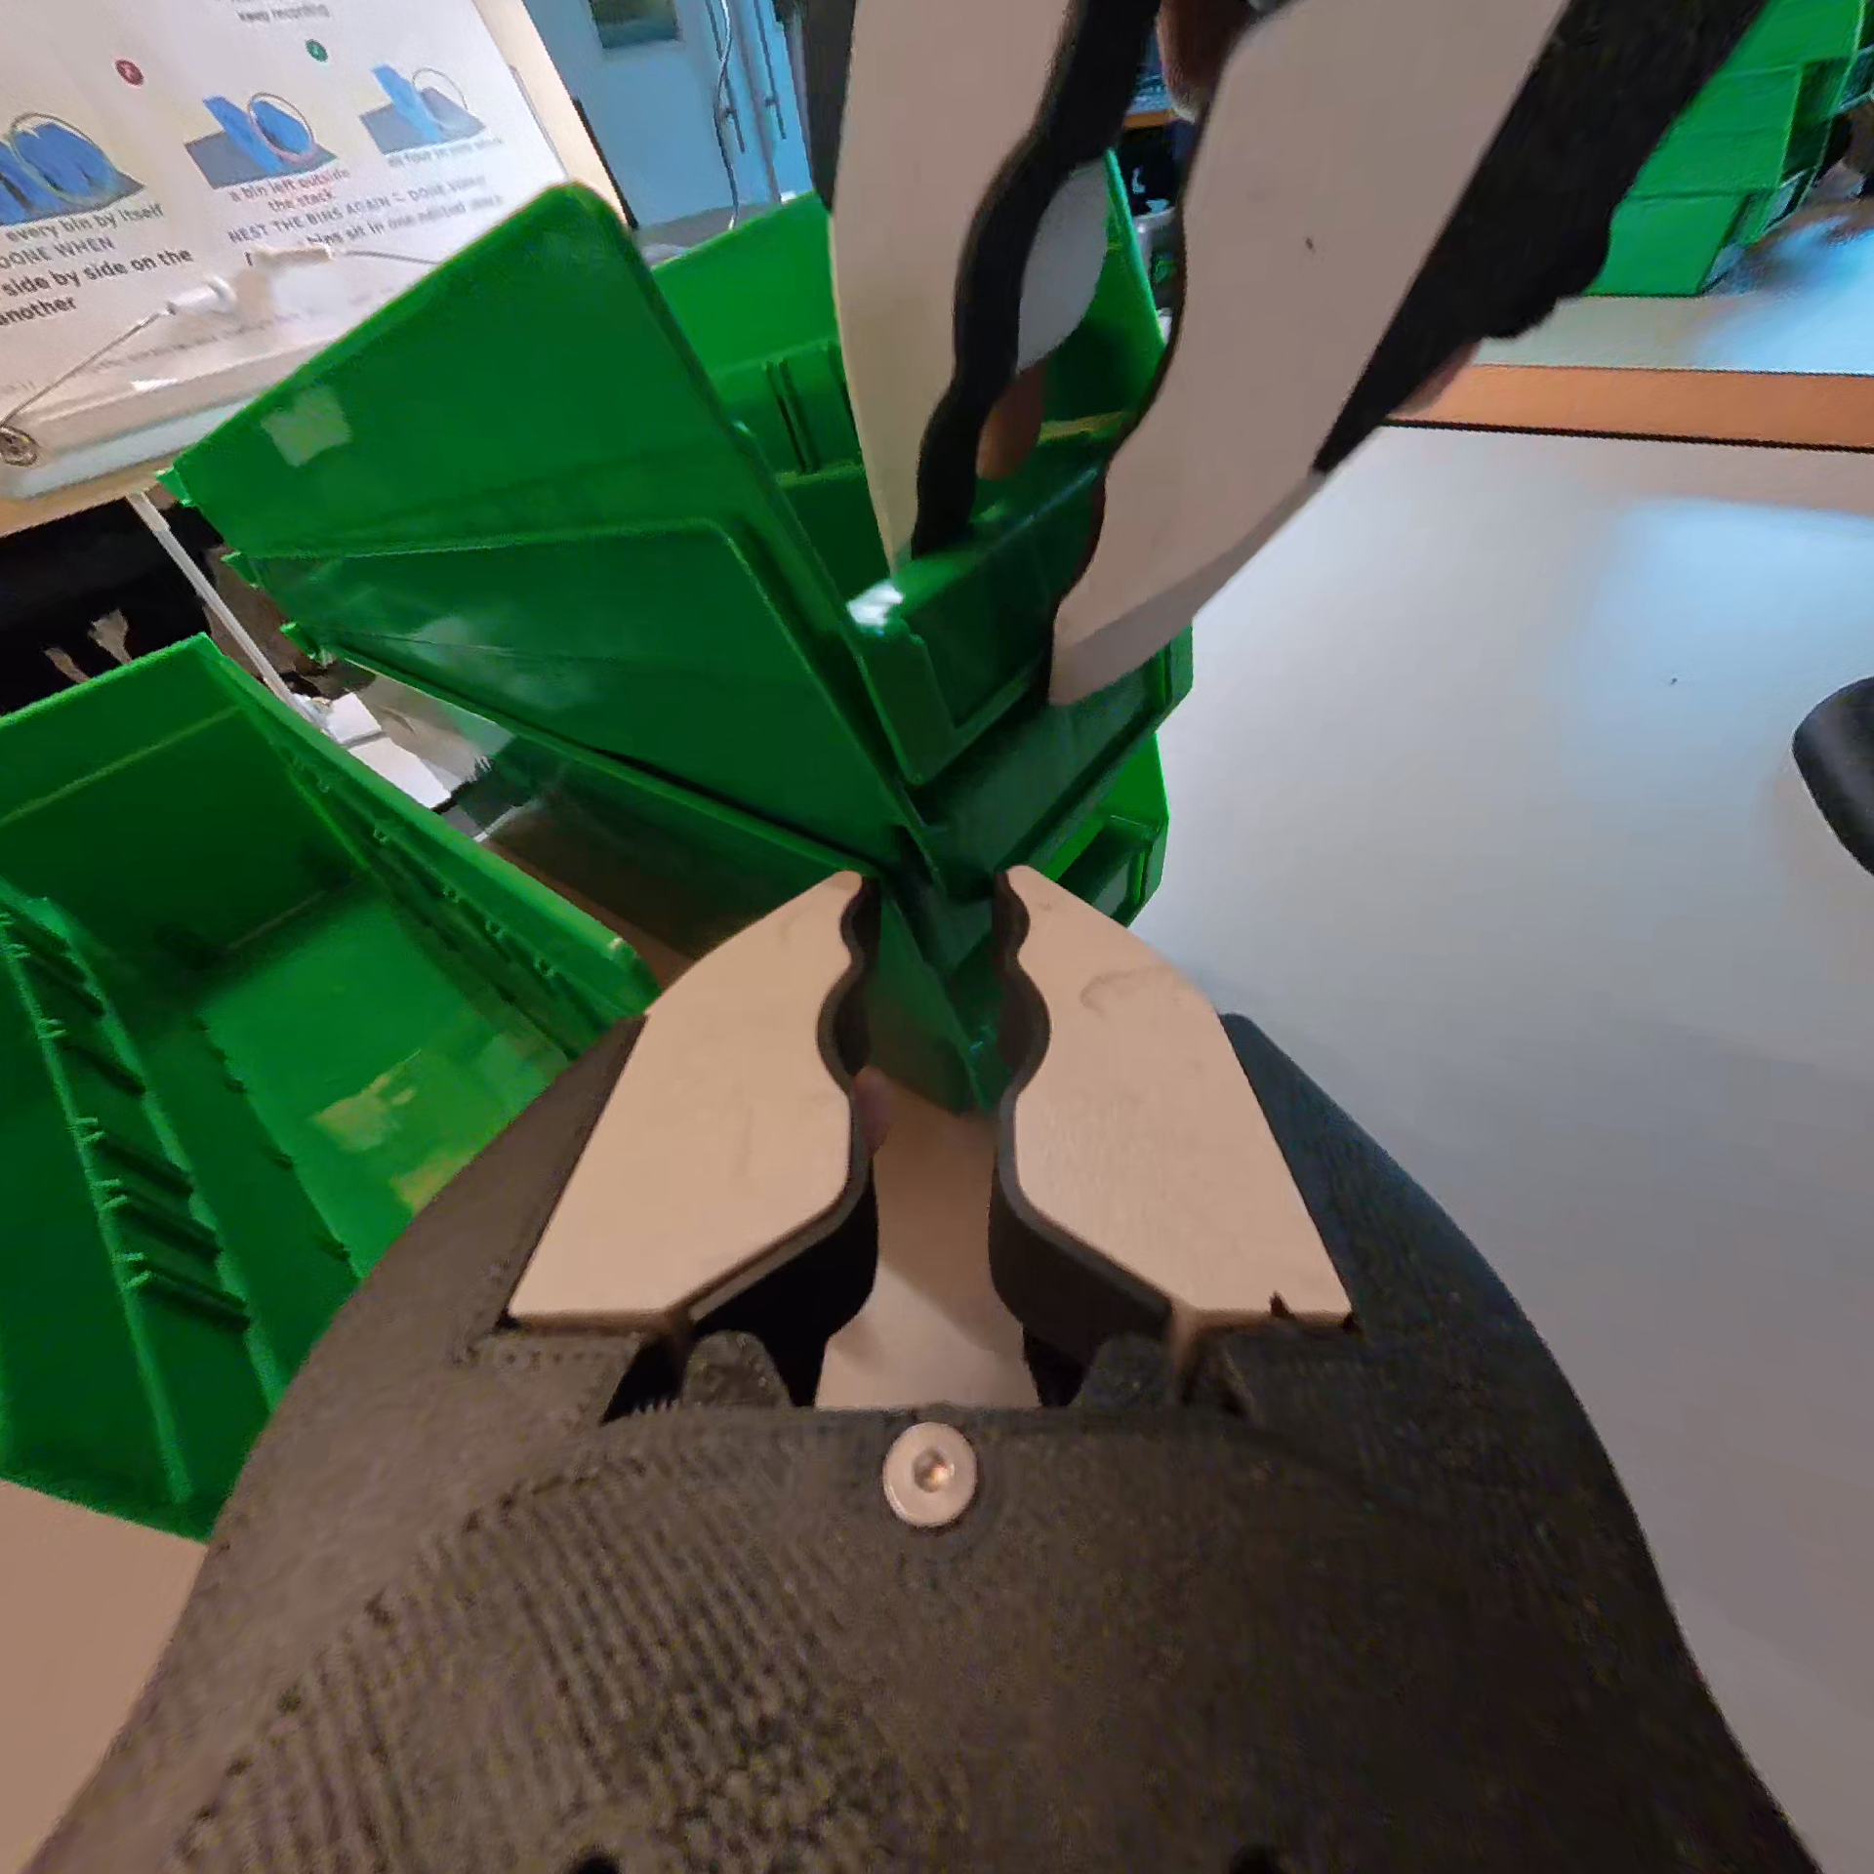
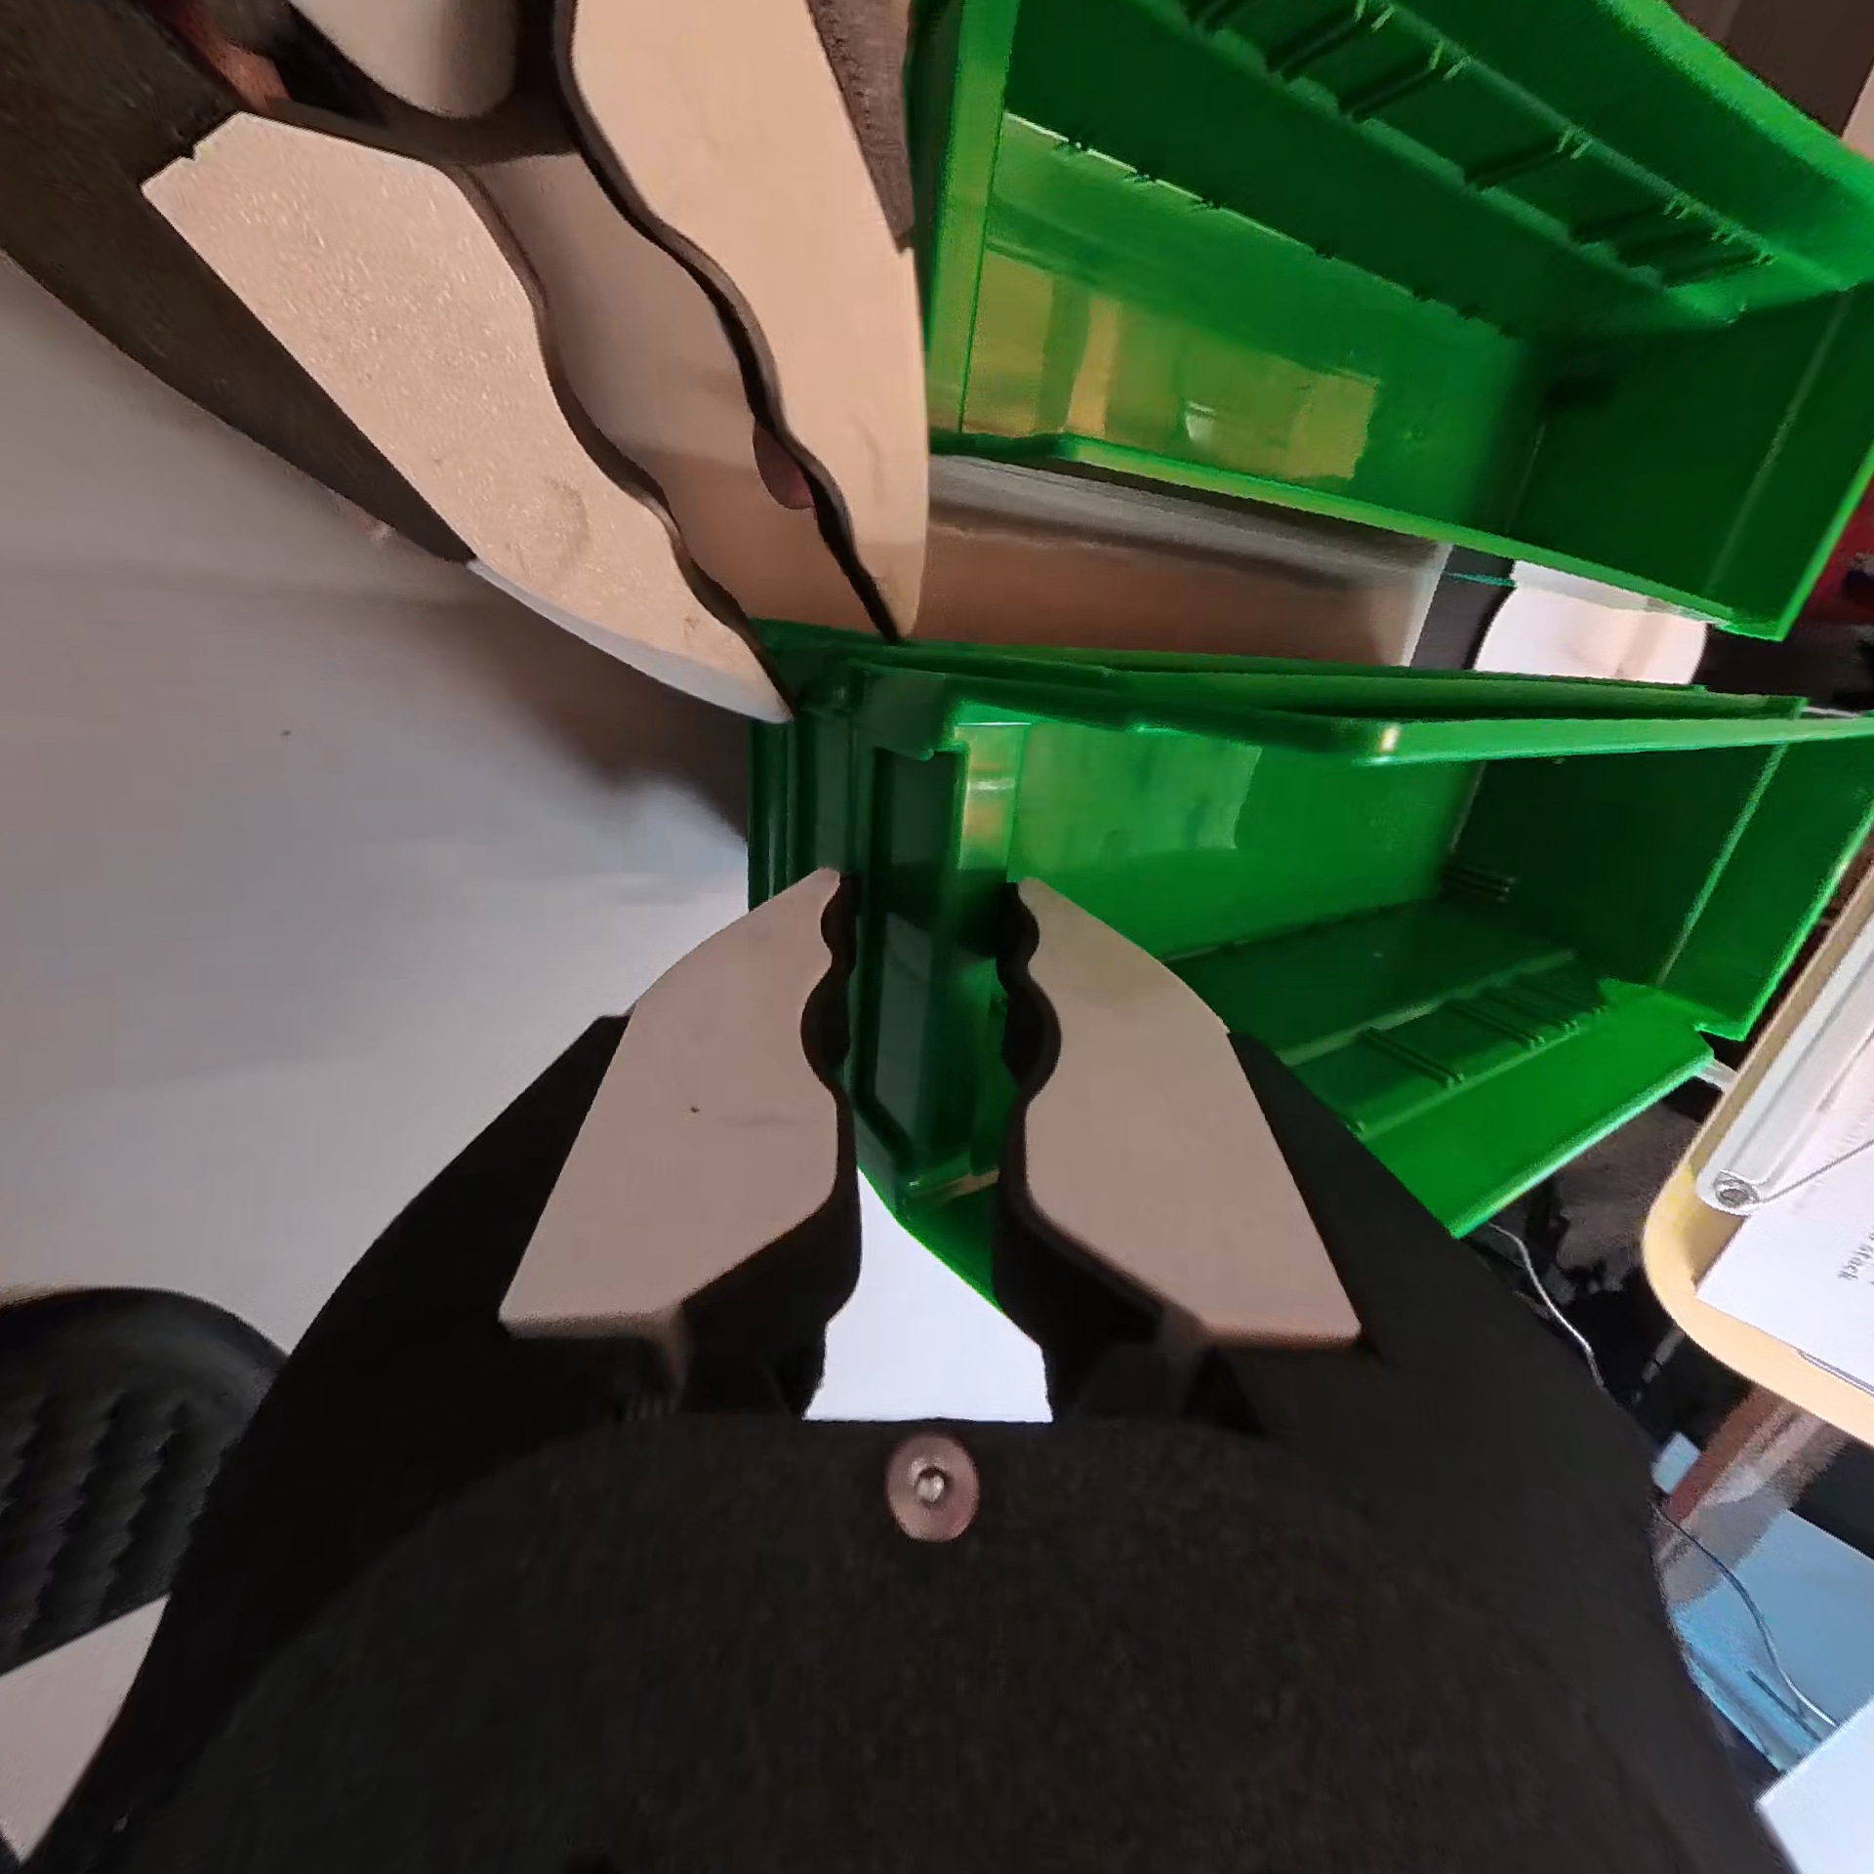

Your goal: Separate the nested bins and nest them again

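The left gripper [image 1: 933, 892] is closed narrowly on the front corner of the lower green bin [image 1: 1055, 811], with that bin's green wall pinched between its two pale fingers [image 1: 730, 1095]. The right gripper [image 1: 999, 598] comes in from above in the left wrist view and is clamped on the front lip of the upper green bin [image 1: 527, 487], which is tilted up and sits partly inside the lower one. In the right wrist view the right gripper [image 2: 928, 892] has the upper bin's front wall between its fingers, one finger outside and one inside, and the left gripper [image 2: 811, 669] touches the adjoining corner of the stack. A third green bin [image 1: 233, 1014] stands apart on the table [image 1: 1521, 811], just beside the stack on its left, open side up; the same bin [image 2: 1420, 335] appears at the top of the right wrist view. A printed instruction sheet [image 1: 203, 203] on a clipboard stands behind the bins. More green bins [image 1: 1744, 172] are stacked well apart in the background.
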Demonstrator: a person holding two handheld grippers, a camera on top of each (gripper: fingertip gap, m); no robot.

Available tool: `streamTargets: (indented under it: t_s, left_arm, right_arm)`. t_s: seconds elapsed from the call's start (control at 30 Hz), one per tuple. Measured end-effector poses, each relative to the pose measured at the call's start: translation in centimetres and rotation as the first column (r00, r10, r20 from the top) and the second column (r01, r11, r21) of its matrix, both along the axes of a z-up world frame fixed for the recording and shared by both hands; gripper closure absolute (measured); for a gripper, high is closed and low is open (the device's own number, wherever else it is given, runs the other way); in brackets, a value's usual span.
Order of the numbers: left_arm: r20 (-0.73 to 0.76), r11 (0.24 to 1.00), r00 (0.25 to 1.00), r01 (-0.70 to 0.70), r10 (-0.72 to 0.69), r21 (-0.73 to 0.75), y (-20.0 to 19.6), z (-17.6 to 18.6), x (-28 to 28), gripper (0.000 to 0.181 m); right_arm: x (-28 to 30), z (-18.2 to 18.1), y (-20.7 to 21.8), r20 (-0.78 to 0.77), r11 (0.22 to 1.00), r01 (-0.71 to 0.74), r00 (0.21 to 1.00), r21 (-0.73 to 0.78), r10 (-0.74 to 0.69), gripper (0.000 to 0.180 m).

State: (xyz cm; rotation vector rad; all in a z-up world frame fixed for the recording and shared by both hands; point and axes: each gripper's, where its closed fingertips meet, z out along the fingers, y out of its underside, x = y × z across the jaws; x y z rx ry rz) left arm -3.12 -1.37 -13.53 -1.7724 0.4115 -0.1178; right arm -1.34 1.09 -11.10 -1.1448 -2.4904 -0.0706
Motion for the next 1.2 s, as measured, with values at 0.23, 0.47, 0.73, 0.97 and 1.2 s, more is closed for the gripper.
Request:
streamTargets:
  t_s: [0.23, 0.47, 0.73, 0.97, 1.2]
  left_arm:
    - [0.057, 0.998, 0.998, 0.023, -0.026, 0.058, -0.2, 1.7, 0.4, 0.172]
    - [0.127, 0.998, 0.99, 0.059, -0.063, 0.032, -0.2, 0.9, 0.6, 0.174]
    - [0.094, 1.0, 0.995, 0.021, -0.019, -0.016, -0.2, -0.4, -0.3, 0.174]
    - [0.049, 0.998, 0.999, 0.01, -0.006, -0.066, -0.3, -1.8, -0.1, 0.173]
    - [-0.054, 0.99, 0.997, -0.056, 0.063, 0.129, -1.2, 2.2, -1.0, 0.153]
  right_arm:
    - [-0.3, 2.0, 0.1, -0.001, 0.995, -0.014, 1.0, -0.1, 0.014, 0.154]
    - [-0.4, 2.4, 0.0, 0.009, 0.995, -0.042, 0.999, -0.092, 0.043, 0.154]
    - [0.4, 7.0, -0.5, -0.094, 0.992, -0.037, 0.995, -0.124, 0.026, 0.151]
    - [0.7, 7.9, -0.4, -0.212, 0.996, -0.039, 0.977, -0.081, 0.021, 0.151]
    - [1.0, 5.6, -1.5, -0.197, 0.996, -0.086, 0.977, -0.012, 0.082, 0.151]
